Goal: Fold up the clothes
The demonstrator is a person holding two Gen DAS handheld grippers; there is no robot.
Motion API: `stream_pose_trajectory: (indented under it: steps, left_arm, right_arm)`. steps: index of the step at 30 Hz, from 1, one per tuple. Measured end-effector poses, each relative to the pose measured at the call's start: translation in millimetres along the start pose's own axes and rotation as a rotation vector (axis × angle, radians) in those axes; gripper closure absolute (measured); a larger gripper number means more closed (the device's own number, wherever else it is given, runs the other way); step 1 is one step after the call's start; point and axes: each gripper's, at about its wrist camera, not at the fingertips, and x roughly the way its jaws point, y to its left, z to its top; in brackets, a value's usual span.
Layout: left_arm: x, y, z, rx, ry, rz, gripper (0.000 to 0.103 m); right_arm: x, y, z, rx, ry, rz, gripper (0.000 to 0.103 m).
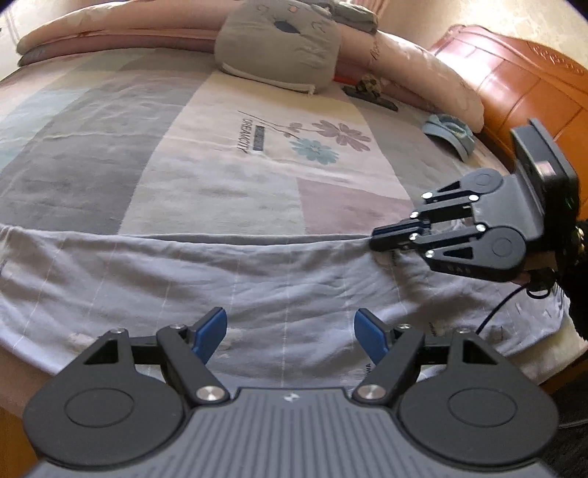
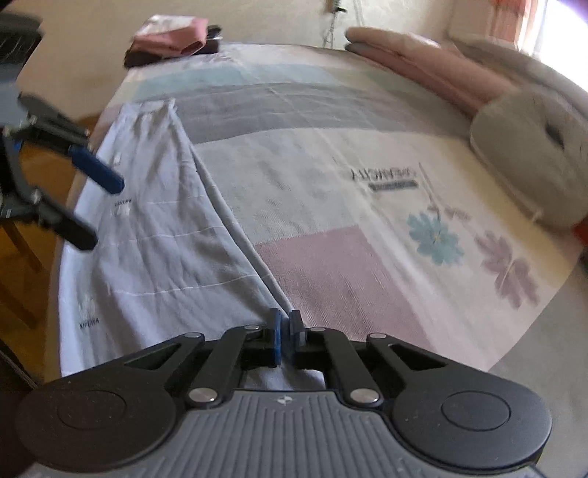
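Two grippers worked at the near edge of a bed (image 1: pixel 110 176). The left gripper (image 1: pixel 290 334) had its blue-padded fingers (image 1: pixel 211 332) spread wide with nothing between them, hovering just above a pale grey-blue garment (image 1: pixel 183 279) that lay directly beneath and ahead of them. The garment was stretched in a long band along the bed's near edge, thin white lines crossing it at intervals and soft wrinkles running through the cloth. Small dark print showed on it just beside the left gripper's right-hand finger, too small to read there; in the right wrist view a similar small logo to the left of the fingers read roughly "XIRUWA", though it was blurred.

The right gripper (image 2: pixel 284 332) had its fingers clenched on the garment's far edge, the cloth pinched between the blue pads and pulling into a taut ridge that ran away from the fingertips.

Beyond the garment, the bedcover was a patchwork of grey, pale blue, cream and dusty pink blocks. On its cream panel, ahead of the left fingers, the word "DREAMCITY" (image 1: pixel 251 134) stood printed beside a stem with a blue flower (image 1: pixel 314 150) and a mauve one. Farther off sat a grey cushion (image 1: pixel 279 44) with a stitched animal face, against folded pink bedding (image 1: pixel 110 33). An orange-brown headboard (image 1: pixel 522 84) stood far right of the fingers.
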Motion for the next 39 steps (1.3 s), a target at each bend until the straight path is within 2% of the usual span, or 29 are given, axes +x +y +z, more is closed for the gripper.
stream_pose_trajectory:
  steps: [3,10,13,16,20,25,27,34,37,39]
  left_arm:
    - [-2,5,-4,-0.027,-0.013,0.003,0.026]
    - [-3,15,-14,-0.059,-0.009,0.030,0.026]
    - [-10,21,-15,-0.062,-0.019,0.038,0.026]
    - [-14,28,-17,-0.070,-0.028,0.052,0.026]
    - [-19,38,-20,-0.081,-0.033,0.055,0.026]
    - [-25,47,-22,-0.069,-0.048,0.054,0.026]
    - [-27,50,-22,-0.061,-0.055,0.052,0.026]
    - [-26,61,-22,-0.075,-0.072,0.027,0.025]
    - [-26,62,-22,-0.077,-0.076,0.021,0.026]
    - [-28,63,-23,-0.079,-0.080,0.019,0.026]
  right_arm:
    - [-8,0,6,-0.020,-0.018,-0.045,0.098]
    - [4,-8,7,0.023,0.024,-0.035,0.095]
    - [-7,-8,21,0.030,-0.026,-0.025,0.091]
    - [-8,-2,44,0.028,-0.082,0.067,0.091]
    - [21,15,77,-0.017,-0.102,0.188,0.091]
    - [66,32,92,-0.061,-0.032,0.256,0.091]
    - [75,34,93,-0.075,-0.006,0.252,0.091]
    - [75,40,92,-0.078,0.004,0.233,0.089]
    - [74,46,94,-0.091,0.002,0.209,0.099]
    - [68,48,95,-0.097,-0.017,0.185,0.101]
